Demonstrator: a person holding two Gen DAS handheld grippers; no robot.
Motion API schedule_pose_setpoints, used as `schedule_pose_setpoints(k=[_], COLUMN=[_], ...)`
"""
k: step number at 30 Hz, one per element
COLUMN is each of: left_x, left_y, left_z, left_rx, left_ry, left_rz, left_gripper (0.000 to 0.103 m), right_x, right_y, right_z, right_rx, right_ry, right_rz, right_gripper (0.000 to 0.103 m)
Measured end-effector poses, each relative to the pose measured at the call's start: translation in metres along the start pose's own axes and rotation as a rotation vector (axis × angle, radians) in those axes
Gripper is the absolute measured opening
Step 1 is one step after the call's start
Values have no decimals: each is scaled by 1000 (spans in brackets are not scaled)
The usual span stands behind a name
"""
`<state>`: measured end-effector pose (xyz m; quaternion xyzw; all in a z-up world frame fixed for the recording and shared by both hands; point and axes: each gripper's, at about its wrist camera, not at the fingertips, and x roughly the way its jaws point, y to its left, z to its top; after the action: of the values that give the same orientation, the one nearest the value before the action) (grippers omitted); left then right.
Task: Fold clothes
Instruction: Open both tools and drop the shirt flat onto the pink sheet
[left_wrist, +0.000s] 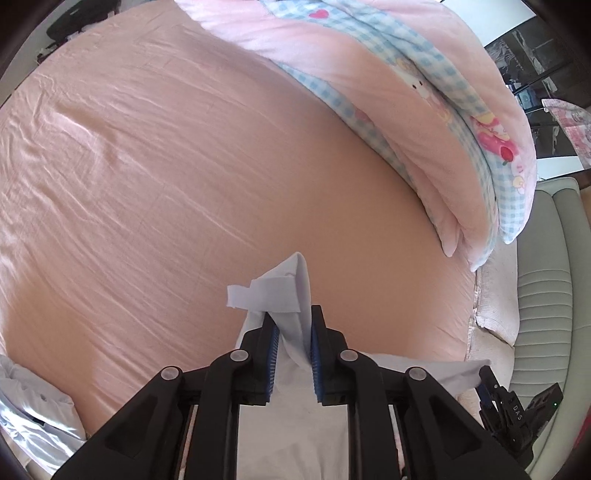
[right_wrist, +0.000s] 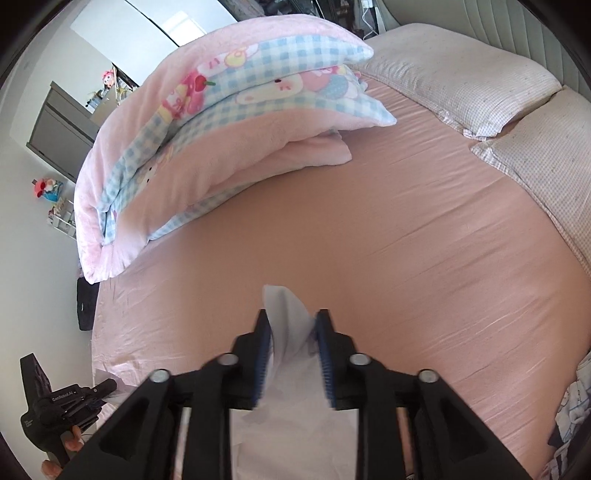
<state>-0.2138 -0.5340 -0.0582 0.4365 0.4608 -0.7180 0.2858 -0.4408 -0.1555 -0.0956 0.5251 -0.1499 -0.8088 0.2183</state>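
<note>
Your left gripper (left_wrist: 291, 317) and right gripper (right_wrist: 292, 325) both stand parted, white garment (left_wrist: 291, 288) between their pads, above the pink bedsheet (left_wrist: 147, 166).

This is a bedroom in a home: a bed with a pink sheet (right_wrist: 424, 229), a folded cartoon quilt (right_wrist: 221, 122) at the far side, two pillows (right_wrist: 461, 85) and toy figures (right_wrist: 46, 188) on a shelf.

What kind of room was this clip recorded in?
Most likely a bedroom: a bed with a pink sheet, two checked pillows by a padded headboard, and a folded cartoon-print quilt.
</note>
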Motion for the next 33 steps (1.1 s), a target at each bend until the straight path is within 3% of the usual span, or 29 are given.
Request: schedule_pose_setpoints(k=[1, 4, 7, 15, 28, 33], left_x=[-4, -14, -14, 18, 38, 35], left_y=[1, 6, 10, 19, 5, 17], left_z=[1, 4, 3, -25, -92, -122], left_rx=[-4, -15, -22, 45, 410, 395], left_ry=[-23, -55, -28, 74, 71, 88], left_rz=[-3, -15, -74, -43, 82, -19], left_gripper=[28, 91, 92, 92, 92, 92], right_x=[-7, -22, -21, 2, 21, 20], right_y=[3, 12, 14, -2, -23, -20], right_z=[-1, 0, 2, -22, -59, -83], right_rx=[-10, -68, -78, -20, -70, -171], right_ry=[-42, -126, -87, 9, 83, 102], right_rz=[0, 11, 20, 30, -15, -23], right_gripper=[80, 80, 80, 80, 80, 80])
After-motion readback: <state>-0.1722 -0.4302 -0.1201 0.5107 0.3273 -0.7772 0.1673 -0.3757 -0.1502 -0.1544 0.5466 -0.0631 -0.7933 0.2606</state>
